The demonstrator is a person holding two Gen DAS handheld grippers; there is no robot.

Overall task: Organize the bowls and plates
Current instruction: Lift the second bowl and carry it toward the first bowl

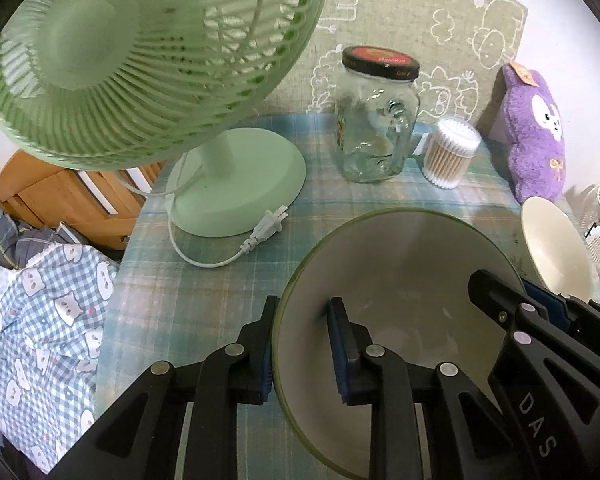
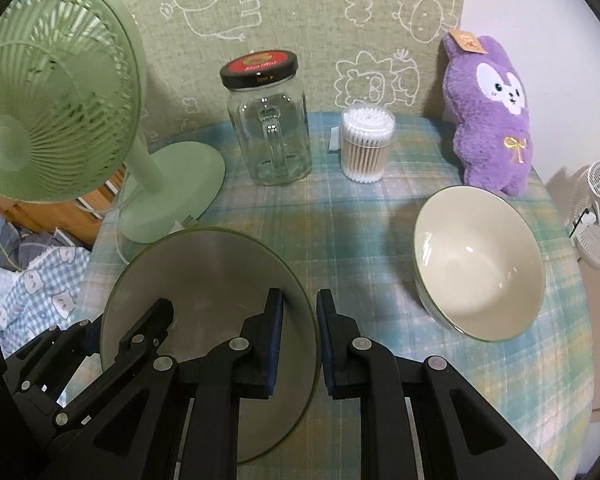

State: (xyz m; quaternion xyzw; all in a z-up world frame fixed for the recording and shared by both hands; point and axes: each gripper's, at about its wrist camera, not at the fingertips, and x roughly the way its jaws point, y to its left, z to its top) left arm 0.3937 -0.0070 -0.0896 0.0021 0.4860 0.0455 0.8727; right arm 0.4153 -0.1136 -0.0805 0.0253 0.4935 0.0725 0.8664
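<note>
**Bowl pinched from both sides, and our grip is thin**

Bowl (image 1: 400, 300) number one is the big green-rimmed one, and we've got it by two spots on the rim at once. Our left hand-held gripper (image 1: 300, 354) is closed narrow on the left wall, one blue pad inside and one outside. Our right hand-held gripper (image 2: 298, 346) is clamped the same way on the opposite rim. It looks lifted a bit off the desk (image 2: 340, 240), though we can't say for sure.

What worries us:
- Glazed ceramic is slick, the wall is thin and curves outward, so the pads only bite a small strip. Any tilt and it could slide out.
- If our two hands drift apart or twist differently, one grip pops off and the bowl swings on the other.
- The green fan (image 1: 236, 184) and its loose plug (image 1: 266, 226) sit near on the left; the second bowl (image 2: 480, 264), smaller and cream with a fine dark rim, rests on the plaid cloth to the right. Stacking one on the other too fast could chip both rims.
- The glass jar (image 2: 270, 136) and the cotton swab tub (image 2: 366, 144) stand further back, both easy to knock over.
</note>
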